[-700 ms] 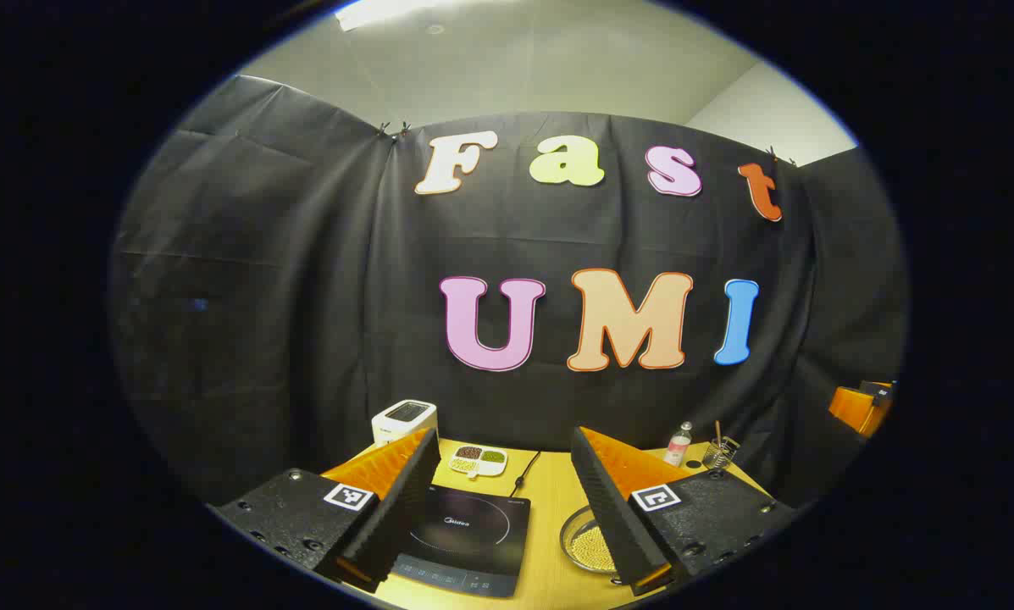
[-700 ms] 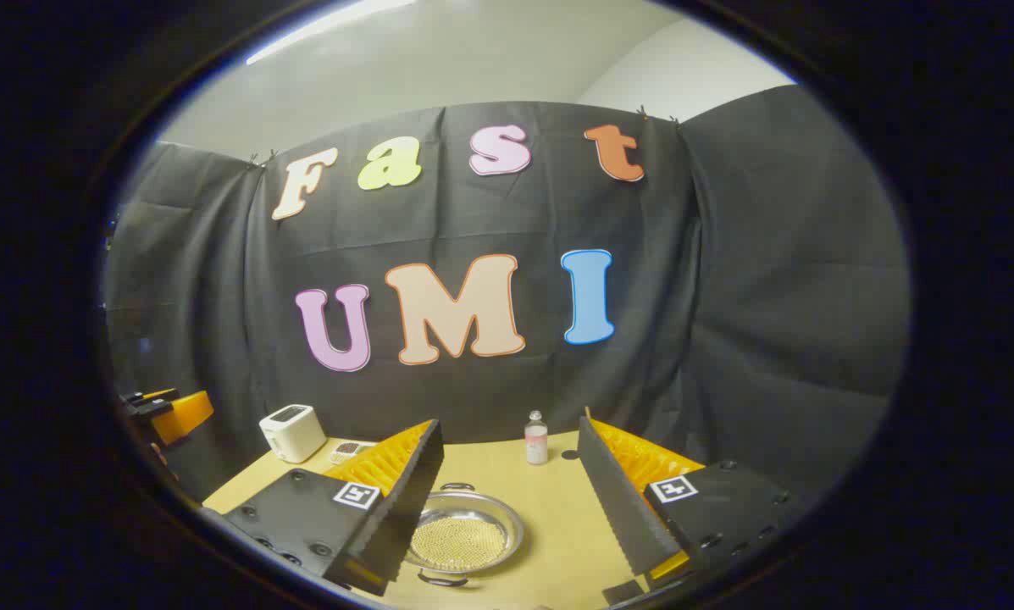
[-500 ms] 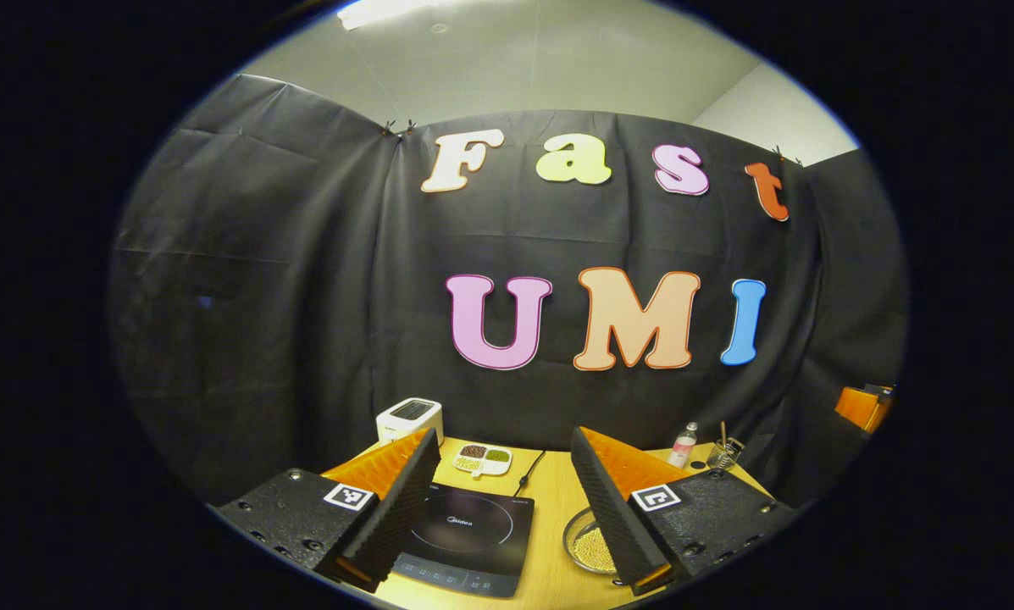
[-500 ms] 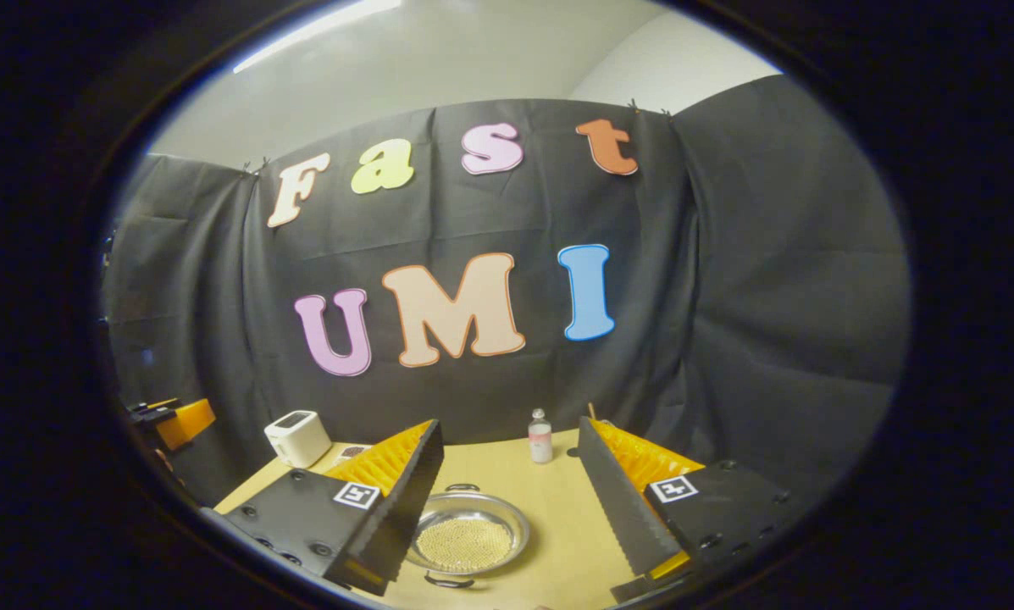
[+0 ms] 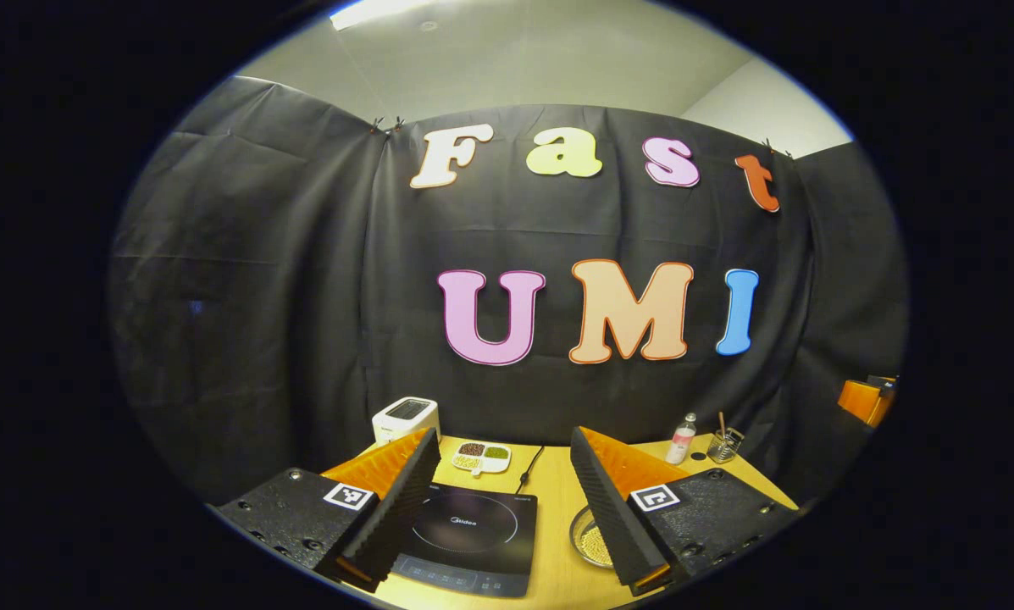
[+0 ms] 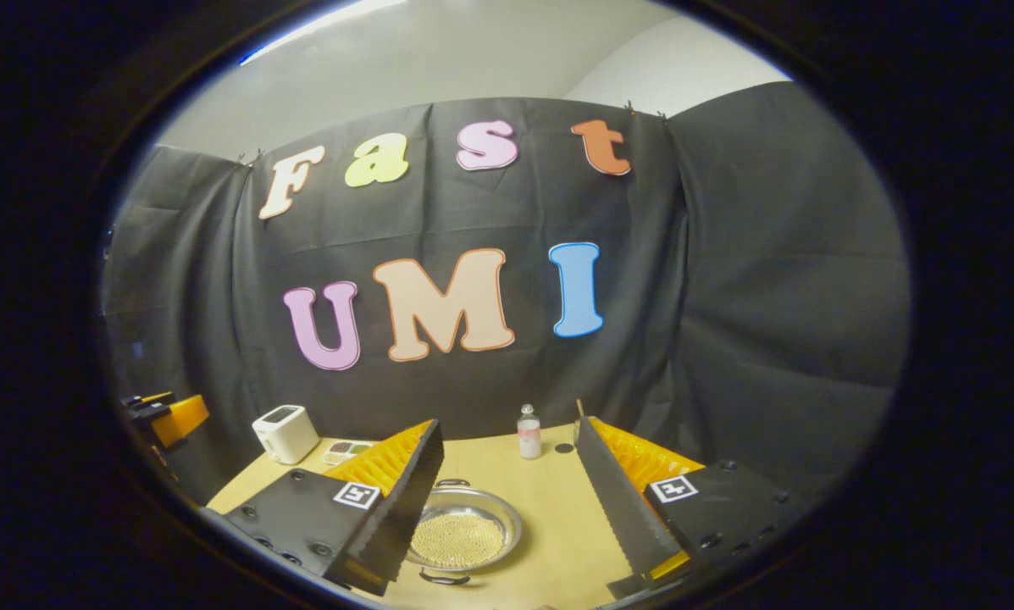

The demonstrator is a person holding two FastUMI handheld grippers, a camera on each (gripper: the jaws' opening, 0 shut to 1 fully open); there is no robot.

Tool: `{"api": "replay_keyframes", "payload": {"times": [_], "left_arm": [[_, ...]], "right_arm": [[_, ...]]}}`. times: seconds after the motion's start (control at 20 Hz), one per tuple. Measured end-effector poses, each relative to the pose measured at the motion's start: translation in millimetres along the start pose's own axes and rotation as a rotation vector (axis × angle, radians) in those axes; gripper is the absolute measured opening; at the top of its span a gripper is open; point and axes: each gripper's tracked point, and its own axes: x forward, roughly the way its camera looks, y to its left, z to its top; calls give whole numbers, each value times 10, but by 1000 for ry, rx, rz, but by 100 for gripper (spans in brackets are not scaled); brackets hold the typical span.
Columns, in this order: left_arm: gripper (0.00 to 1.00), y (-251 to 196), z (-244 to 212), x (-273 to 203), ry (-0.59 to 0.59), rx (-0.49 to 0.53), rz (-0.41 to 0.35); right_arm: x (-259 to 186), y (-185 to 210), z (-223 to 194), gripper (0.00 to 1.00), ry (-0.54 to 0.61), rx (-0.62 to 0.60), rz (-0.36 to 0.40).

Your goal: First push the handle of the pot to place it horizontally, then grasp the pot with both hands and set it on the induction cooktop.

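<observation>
Above the table (image 6: 549,474), right gripper (image 6: 507,500) spread, empty; pot (image 6: 462,539) handles at 12 and 6, unpushed. Left gripper (image 5: 502,500) spread over cooktop (image 5: 468,538).

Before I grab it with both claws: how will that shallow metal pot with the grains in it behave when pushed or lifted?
The pot looks thin, smooth metal, so it probably slides easily on the table. It is wide and shallow, so unlikely to tip. The loose grains would likely shift or spill if tilted; lift level by both handles.
</observation>
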Motion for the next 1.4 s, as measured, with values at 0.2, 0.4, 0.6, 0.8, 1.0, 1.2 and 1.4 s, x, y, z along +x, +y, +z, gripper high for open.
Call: {"api": "replay_keyframes", "payload": {"times": [0.2,0.4,0.6,0.8,1.0,1.2,1.4], "left_arm": [[90,43,-28,-15,2,2,-20],[90,77,-80,-71,10,15,-50],[90,157,-93,-105,7,40,-72],[94,258,-155,-171,17,53,-95],[90,347,-199,-223,16,50,-119],[90,451,-235,-283,12,56,-126],[90,545,-282,-331,18,39,-123]], "right_arm": [[-68,89,-18,99,1,-6,-3],[-145,188,-36,92,4,-18,-10],[-221,332,-82,92,16,-22,-15],[-315,488,-140,82,23,-32,-18],[-455,643,-252,69,26,-43,-17],[-531,789,-349,69,33,-47,-12],[-598,924,-455,34,59,-19,25]]}}
